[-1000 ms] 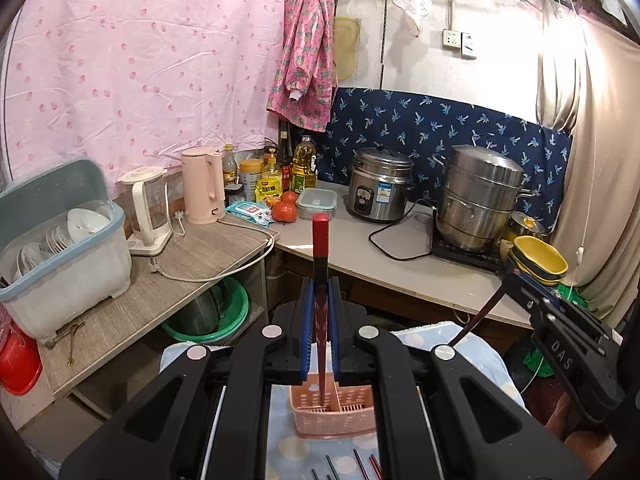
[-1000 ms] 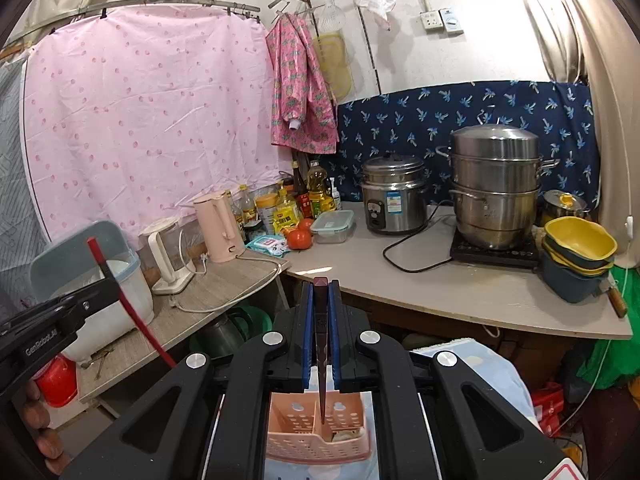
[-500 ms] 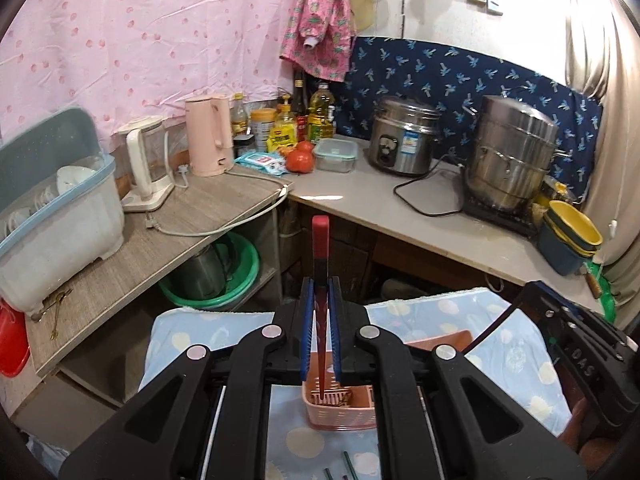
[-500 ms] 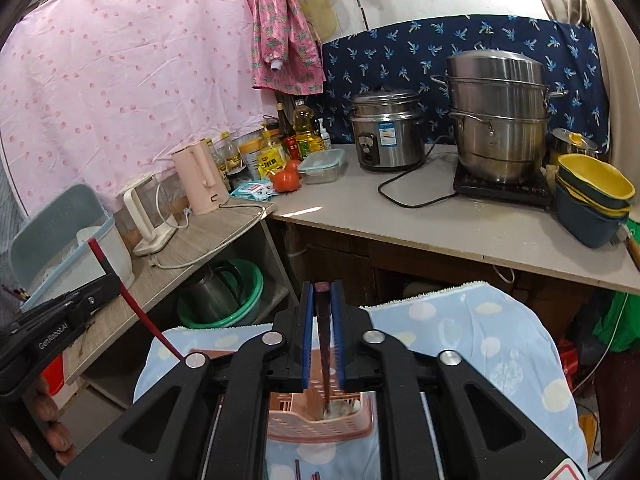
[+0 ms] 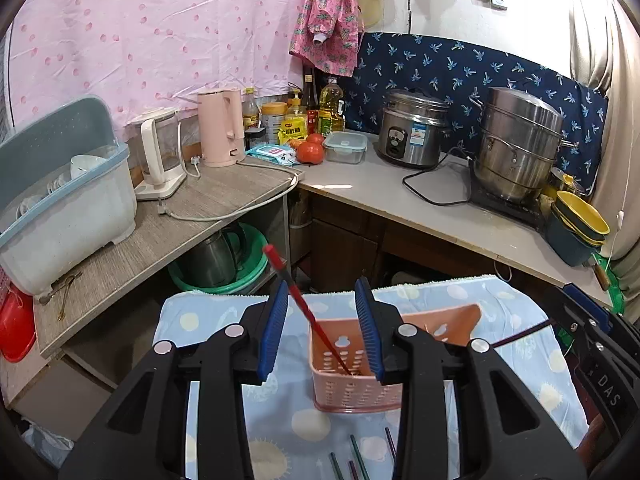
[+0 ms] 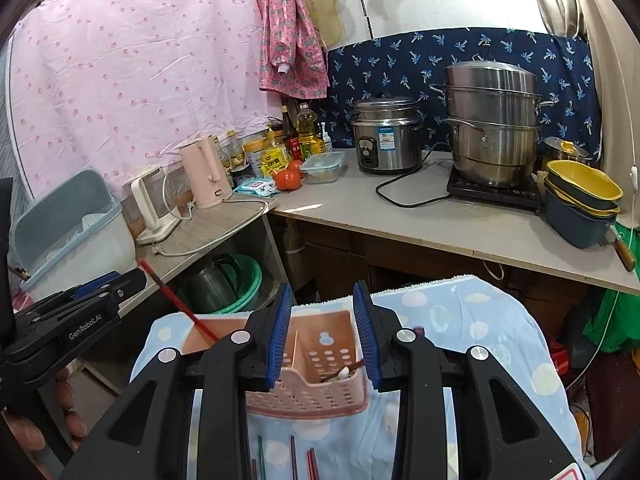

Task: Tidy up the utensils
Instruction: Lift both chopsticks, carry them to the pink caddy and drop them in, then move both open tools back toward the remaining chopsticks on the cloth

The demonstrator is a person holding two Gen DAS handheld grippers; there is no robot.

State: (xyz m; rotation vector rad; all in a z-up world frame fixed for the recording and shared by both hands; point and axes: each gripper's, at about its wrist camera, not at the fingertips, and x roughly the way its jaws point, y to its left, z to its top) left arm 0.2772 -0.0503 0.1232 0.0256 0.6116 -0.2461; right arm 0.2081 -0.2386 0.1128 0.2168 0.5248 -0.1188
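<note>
A pink perforated utensil basket (image 5: 356, 376) stands on a blue patterned cloth (image 5: 224, 320). My left gripper (image 5: 322, 328) is open above the basket. A red chopstick (image 5: 308, 312) leans loose between its jaws with its tip inside the basket. My right gripper (image 6: 322, 332) is open over the same basket (image 6: 316, 384). A dark chopstick (image 6: 340, 374) and a white-tipped utensil lie inside, at the right. Several loose chopsticks (image 6: 296, 460) lie on the cloth in front of the basket. The left gripper (image 6: 132, 280) shows at the right wrist view's left edge.
A counter (image 5: 420, 204) carries a rice cooker (image 5: 412, 128), a steamer pot (image 5: 520, 144), stacked bowls (image 5: 576, 224), bottles and tomatoes. A lower shelf (image 5: 200, 208) holds two kettles and a dish bin (image 5: 64, 200). A green basin (image 5: 224, 268) sits beneath.
Both grippers have opened. The red chopstick is released and leans in the basket; the dark one now lies in the basket. Both grippers have lowered toward the basket.
</note>
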